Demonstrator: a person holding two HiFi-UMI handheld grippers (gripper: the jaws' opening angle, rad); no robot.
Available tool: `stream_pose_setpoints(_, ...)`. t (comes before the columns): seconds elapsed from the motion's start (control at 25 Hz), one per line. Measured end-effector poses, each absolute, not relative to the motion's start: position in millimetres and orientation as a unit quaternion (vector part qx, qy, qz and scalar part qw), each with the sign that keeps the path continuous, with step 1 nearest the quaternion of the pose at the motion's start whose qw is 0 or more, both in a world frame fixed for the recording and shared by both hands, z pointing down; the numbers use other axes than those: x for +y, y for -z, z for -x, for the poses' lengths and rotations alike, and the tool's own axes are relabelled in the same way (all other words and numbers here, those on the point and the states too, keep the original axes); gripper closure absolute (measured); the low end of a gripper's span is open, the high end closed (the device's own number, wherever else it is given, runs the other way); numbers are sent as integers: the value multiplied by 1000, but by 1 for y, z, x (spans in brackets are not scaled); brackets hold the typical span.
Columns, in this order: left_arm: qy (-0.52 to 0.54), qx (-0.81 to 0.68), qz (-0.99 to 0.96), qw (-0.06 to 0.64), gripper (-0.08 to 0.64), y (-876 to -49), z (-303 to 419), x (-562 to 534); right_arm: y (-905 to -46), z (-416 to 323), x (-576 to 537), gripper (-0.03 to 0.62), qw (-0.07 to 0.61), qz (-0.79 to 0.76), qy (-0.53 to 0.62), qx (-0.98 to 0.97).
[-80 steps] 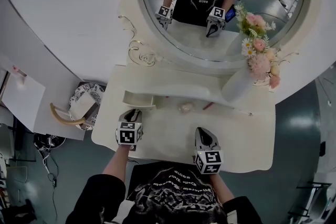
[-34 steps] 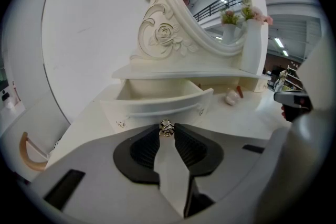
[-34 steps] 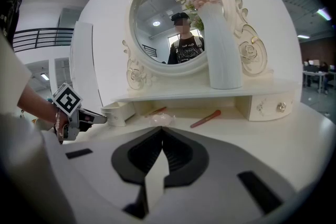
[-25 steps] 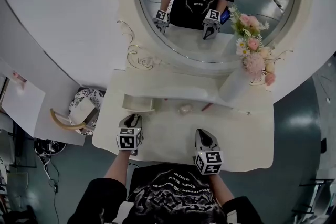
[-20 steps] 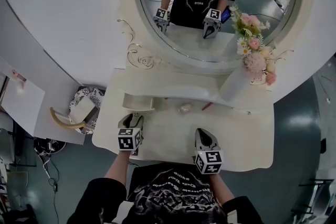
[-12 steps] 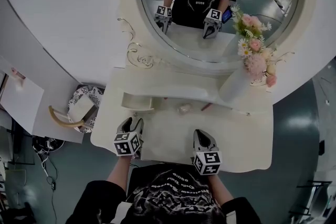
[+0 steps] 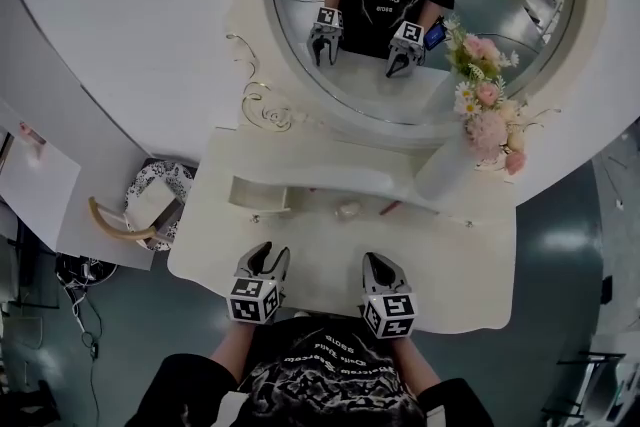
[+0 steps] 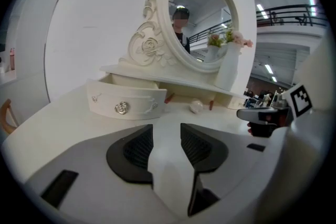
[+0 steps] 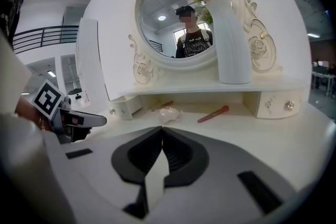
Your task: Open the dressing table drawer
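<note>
Drawer [image 7: 258, 195] sits pulled out at the surface's [image 7: 450, 255] back-left corner. Left gripper [image 7: 266, 258] has backed off the knob [image 8: 122, 108] to the near edge, jaws just opened, nothing between them. Right gripper [image 7: 376, 263] jaws clenched, empty. Task looks done.

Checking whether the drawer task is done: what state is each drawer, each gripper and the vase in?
Left cream drawer with silver rose knob: pulled out, open.
Right cream drawer: closed.
Left gripper: jaws apart, just opened then narrowed slightly, nothing between them.
Right gripper: jaws together, empty.
Tall white vase of pink flowers: upright.
</note>
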State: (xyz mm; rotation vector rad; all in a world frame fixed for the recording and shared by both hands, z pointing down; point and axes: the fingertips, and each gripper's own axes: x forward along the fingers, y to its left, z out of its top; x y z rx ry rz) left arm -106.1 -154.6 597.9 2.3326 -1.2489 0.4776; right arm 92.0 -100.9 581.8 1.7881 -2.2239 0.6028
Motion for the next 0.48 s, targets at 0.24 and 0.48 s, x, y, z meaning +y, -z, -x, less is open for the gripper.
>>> stream_pose_setpoints(0.24,-169,-399,-878,202,457,-581,72,-125,-580,-90,-99,581,106,-603,-204,-764)
stream_pose_setpoints(0.48,-182,-356,-899,179,526,-576,51,-110,-581,-80,-93,581,114,-590,-205,-772)
